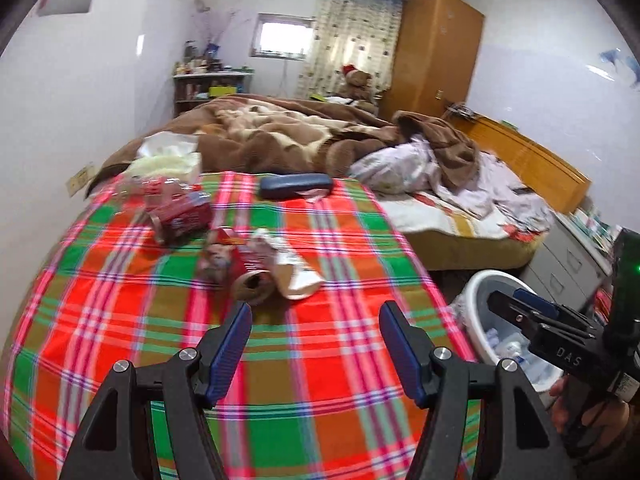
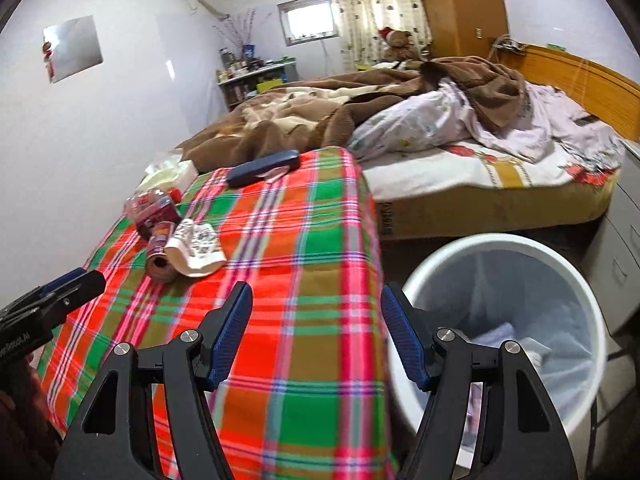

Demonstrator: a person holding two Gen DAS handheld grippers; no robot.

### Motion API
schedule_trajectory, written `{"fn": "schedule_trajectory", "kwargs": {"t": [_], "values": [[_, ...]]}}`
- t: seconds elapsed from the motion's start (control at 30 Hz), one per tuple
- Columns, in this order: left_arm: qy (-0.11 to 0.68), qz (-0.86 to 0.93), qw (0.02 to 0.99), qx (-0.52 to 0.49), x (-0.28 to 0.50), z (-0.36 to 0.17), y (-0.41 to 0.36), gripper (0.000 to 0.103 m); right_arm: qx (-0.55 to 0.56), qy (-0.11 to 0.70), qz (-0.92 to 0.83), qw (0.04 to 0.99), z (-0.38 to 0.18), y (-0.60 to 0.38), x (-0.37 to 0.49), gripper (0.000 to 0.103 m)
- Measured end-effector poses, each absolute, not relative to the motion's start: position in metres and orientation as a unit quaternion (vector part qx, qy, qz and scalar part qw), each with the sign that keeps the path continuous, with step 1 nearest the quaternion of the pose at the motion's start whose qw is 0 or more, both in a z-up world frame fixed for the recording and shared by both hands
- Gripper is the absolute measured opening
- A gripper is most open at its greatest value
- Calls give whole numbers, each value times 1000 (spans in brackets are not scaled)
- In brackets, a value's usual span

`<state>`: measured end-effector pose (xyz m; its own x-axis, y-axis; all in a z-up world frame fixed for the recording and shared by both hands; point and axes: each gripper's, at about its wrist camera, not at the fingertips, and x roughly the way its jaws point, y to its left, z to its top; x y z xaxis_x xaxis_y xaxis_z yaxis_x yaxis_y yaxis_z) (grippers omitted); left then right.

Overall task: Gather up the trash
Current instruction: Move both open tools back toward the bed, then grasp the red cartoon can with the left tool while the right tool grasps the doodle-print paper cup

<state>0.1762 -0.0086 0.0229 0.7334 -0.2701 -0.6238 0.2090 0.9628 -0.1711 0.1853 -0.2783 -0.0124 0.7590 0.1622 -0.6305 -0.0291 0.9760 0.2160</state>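
Observation:
Trash lies on the plaid cloth point(image 1: 320, 360) point(image 2: 304, 280): a crushed red can point(image 1: 250, 272) point(image 2: 160, 256), a crumpled white paper cup point(image 1: 292, 268) point(image 2: 198, 250) against it, and a crushed red-labelled plastic bottle point(image 1: 180, 208) point(image 2: 150, 206) farther back. My left gripper point(image 1: 315, 316) hangs open just short of the can and cup, nothing between its fingers. My right gripper point(image 2: 316, 300) is open and empty over the cloth's right edge, beside the white lined bin point(image 2: 520, 304) point(image 1: 508, 320). Each gripper shows in the other's view: the right point(image 1: 520, 306) above the bin, the left point(image 2: 68, 286) at the left.
A dark blue case point(image 1: 294, 185) point(image 2: 262, 168) and a tissue pack point(image 1: 168, 162) point(image 2: 168, 174) lie at the cloth's far end. Behind is a bed with a brown blanket point(image 1: 280, 132) point(image 2: 320, 120). Grey drawers point(image 1: 568, 256) stand right of the bin.

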Motion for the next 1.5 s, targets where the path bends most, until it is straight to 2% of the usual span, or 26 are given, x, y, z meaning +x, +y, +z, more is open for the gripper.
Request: {"fn": "schedule_trajectory", "kwargs": {"t": [0.37, 0.8, 0.93, 1.07, 1.23, 1.4, 1.5], "values": [[368, -88, 923, -74, 215, 2, 42, 66, 68, 372, 108, 919, -28, -235, 239, 68], [396, -89, 907, -111, 280, -26, 53, 66, 59, 420, 170, 889, -57, -199, 298, 68], [411, -87, 901, -110, 297, -37, 52, 66, 48, 431, 190, 881, -62, -189, 307, 60], [414, -91, 900, -100, 305, -42, 49, 66, 39, 440, 206, 873, -65, -180, 310, 56], [418, -92, 898, -108, 314, -45, 52, 66, 41, 444, 228, 865, -67, -175, 310, 27], [427, -96, 892, -109, 317, -49, 48, 66, 46, 443, 232, 865, -67, -175, 308, 11], [436, -100, 888, -108, 319, -55, 45, 66, 58, 441, 234, 865, -66, -181, 308, 6]]}}
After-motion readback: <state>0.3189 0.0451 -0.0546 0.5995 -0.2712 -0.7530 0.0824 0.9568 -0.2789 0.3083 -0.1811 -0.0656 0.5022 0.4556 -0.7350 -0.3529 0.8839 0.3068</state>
